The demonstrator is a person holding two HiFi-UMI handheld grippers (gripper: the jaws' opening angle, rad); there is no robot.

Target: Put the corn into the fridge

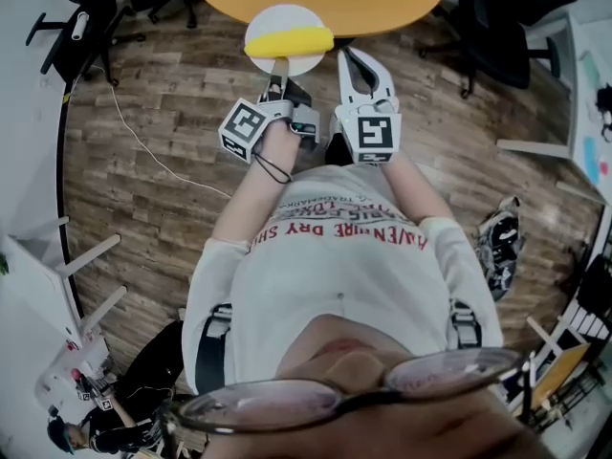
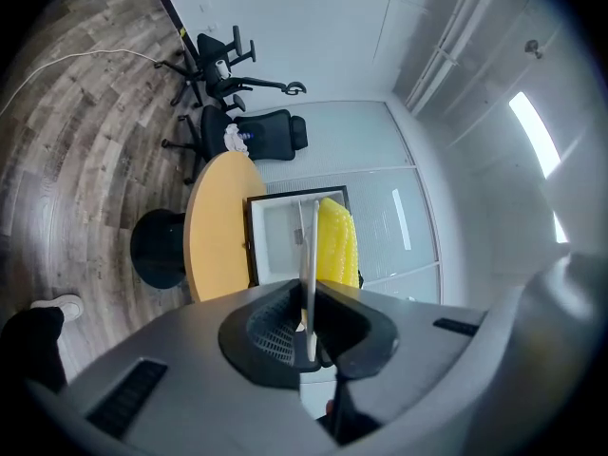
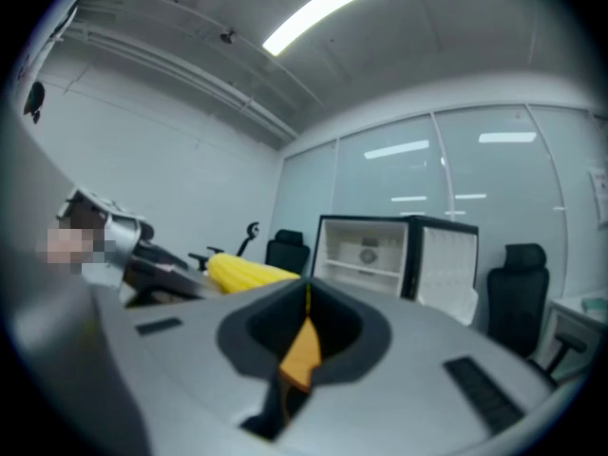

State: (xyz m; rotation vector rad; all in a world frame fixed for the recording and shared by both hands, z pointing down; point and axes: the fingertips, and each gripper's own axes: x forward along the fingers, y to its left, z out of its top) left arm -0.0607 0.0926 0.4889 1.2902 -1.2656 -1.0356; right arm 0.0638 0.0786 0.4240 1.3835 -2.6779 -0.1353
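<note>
Left gripper pinches the plate holding corn; right gripper seems closed, empty; only gripper views show the fridge

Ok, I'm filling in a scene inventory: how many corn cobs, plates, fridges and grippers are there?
corn: 1
plate: 1
fridge: 1
gripper: 2 (left gripper, right gripper)
total: 5

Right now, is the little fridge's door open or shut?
Open: the fridge shows its white inside, and its door stands swung out to the right.
</note>
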